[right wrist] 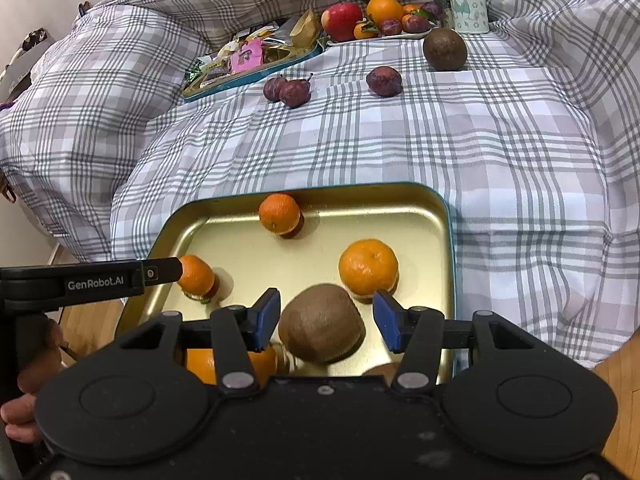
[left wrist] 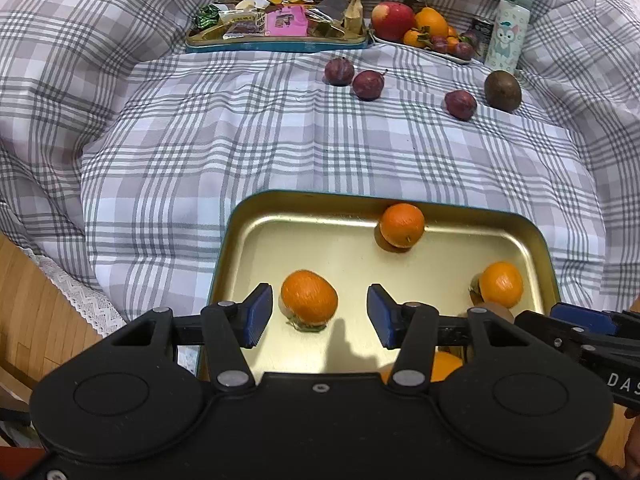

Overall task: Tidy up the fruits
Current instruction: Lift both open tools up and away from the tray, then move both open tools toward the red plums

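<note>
Checked bedspread carried a gold tray at its near edge.
Both tongs gaped empty: left tongs around a mandarin, right tongs around a soft kiwi; I'd pinch its middle gently.

The right hand-held gripper hangs over the near end of a gold tray, its blue pads spread apart with a kiwi lying between them, touching neither. Three tangerines sit in the tray: one against the far rim, one near the right rim just behind the kiwi, one by the left rim. The left hand-held gripper reaches in from the left beside that tangerine. The tray rests on a bed under a plaid cover. Farther along lie three plums and a passion fruit.
</note>
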{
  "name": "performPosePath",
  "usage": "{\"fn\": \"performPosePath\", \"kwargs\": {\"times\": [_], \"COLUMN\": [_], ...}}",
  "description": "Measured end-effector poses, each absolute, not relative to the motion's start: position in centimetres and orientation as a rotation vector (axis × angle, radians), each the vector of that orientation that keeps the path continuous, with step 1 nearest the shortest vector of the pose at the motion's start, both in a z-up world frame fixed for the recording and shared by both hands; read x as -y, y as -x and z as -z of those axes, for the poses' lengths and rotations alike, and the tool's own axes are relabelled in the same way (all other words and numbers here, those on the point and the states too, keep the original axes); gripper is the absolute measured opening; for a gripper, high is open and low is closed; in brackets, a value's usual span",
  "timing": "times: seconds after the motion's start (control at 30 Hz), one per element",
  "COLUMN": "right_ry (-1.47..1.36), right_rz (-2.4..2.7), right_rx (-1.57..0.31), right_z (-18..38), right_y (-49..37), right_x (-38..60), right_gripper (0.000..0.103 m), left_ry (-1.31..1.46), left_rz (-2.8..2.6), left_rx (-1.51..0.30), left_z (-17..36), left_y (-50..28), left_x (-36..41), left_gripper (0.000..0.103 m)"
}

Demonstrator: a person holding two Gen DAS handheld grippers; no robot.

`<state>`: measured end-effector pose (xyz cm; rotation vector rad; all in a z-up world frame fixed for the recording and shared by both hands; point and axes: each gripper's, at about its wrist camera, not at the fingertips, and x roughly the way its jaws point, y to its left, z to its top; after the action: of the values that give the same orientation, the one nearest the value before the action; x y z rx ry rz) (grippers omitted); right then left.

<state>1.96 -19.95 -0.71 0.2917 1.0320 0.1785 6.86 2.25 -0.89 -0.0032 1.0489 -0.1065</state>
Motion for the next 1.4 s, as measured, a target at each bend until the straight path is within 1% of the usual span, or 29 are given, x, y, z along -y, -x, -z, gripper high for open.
{"fn": "performPosePath", "kwargs": {"times": [0.5, 1.0, 1.4], "right_ry": [-0.318, -0.342, -0.341], "right_rz": [-0.159, -0.136, -0.124], "right_rx": [-1.049, -1.083, -1.094], "right_z": [1.0, 2.1, 2.4], "right_y": [-6.2, -11.0, -12.9], "right_x": [20.1, 20.5, 20.4], "right_gripper": [0.056, 0.056, 0.056], "left_ry": [-0.008, -0.047, -0.038], "left_rz": [0.103, 0.104, 0.119], "left_rx": [-1.033, -1.076, -1.061], "left_z": [1.0, 2.2, 2.2], "left_y": [-10.7, -14.7, -17.0], "left_x": [-2.2, -0.8, -0.4], "left_gripper": [0.058, 0.058, 0.058]}}
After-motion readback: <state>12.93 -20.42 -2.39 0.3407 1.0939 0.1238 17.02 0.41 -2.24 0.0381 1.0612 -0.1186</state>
